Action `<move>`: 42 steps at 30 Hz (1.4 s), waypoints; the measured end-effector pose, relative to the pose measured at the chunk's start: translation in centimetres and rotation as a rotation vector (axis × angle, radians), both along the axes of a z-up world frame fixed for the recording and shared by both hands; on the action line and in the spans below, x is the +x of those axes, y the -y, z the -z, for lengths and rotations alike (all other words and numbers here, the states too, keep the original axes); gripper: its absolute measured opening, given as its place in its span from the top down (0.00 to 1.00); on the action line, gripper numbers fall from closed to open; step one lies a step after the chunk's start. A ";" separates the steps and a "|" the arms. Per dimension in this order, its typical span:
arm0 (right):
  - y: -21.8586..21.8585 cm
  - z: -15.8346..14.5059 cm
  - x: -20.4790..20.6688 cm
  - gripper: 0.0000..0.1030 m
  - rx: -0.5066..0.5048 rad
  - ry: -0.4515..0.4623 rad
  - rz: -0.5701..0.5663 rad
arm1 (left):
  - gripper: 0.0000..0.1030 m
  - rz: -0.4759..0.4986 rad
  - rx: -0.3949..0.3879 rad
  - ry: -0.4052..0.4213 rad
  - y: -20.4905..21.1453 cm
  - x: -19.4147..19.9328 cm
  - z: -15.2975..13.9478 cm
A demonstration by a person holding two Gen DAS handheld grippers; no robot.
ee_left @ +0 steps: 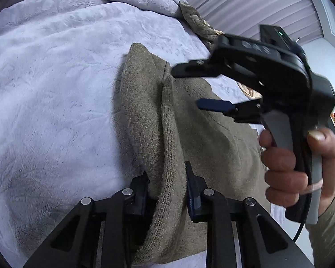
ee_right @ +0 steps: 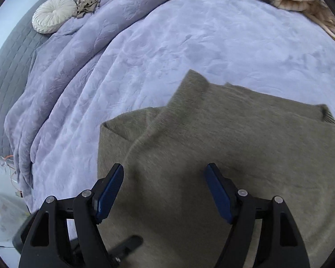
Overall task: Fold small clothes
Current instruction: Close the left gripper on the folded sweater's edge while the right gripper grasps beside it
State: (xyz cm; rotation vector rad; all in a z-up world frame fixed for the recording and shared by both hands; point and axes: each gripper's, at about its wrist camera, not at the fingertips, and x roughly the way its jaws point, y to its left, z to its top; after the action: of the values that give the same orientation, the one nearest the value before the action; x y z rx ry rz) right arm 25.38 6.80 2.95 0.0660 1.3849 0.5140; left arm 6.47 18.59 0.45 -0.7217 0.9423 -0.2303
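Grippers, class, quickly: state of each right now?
Left gripper: closed on a fold of the olive knit garment.
Right gripper: open, holding nothing, above the garment.

A bedroom: lilac bedspread (ee_right: 167, 44), round cushion (ee_right: 53, 14), padded headboard (ee_right: 13, 51).

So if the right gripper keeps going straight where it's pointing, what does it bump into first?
Most likely the brown sweater lying on the purple blanket. The right gripper points down at it, jaws open and empty.

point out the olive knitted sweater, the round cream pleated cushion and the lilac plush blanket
olive knitted sweater (ee_right: 234, 138): right wrist view, flat body panel
round cream pleated cushion (ee_right: 53, 14): right wrist view, centre button
lilac plush blanket (ee_left: 55, 78): left wrist view, bare stretch
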 end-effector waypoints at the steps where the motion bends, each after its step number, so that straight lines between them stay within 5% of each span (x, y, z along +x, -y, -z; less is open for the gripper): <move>1: -1.2 0.4 0.5 0.24 -0.005 -0.016 -0.005 | 0.74 -0.001 0.004 0.001 0.1 0.0 0.0; 5: -5.2 0.5 0.8 0.19 -0.019 -0.029 -0.056 | 0.74 0.005 0.034 0.016 0.7 0.2 -0.3; 10: -8.7 1.1 -0.3 0.10 -0.176 0.018 -0.139 | 0.74 0.012 0.113 0.027 2.1 0.0 -1.2; 12: -9.6 1.4 -1.0 0.28 -0.268 0.062 -0.172 | 0.74 0.014 0.146 0.020 2.8 0.0 -1.7; 14: -9.6 1.2 -1.8 0.65 -0.332 0.122 -0.194 | 0.74 0.017 0.187 0.009 3.4 0.1 -2.4; 16: -8.3 0.4 -2.0 0.80 -0.273 0.124 -0.187 | 0.74 0.022 0.231 0.004 4.5 0.3 -3.1; 19: -6.3 -1.3 -2.2 0.86 -0.190 0.132 -0.156 | 0.74 0.034 0.305 -0.003 6.4 0.2 -4.5; 30: 0.1 -6.9 -2.3 0.87 -0.012 0.173 -0.150 | 0.74 0.075 0.314 0.027 10.5 -0.5 -8.4; 42: 8.2 -9.1 -1.5 0.88 0.146 0.174 -0.107 | 0.74 0.162 0.408 0.048 17.6 -0.9 -11.9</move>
State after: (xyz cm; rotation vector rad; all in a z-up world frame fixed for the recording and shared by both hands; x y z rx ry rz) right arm 23.87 -1.39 12.04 0.0643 1.1845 0.6940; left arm 5.59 0.99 12.39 -0.2641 0.9650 -0.1879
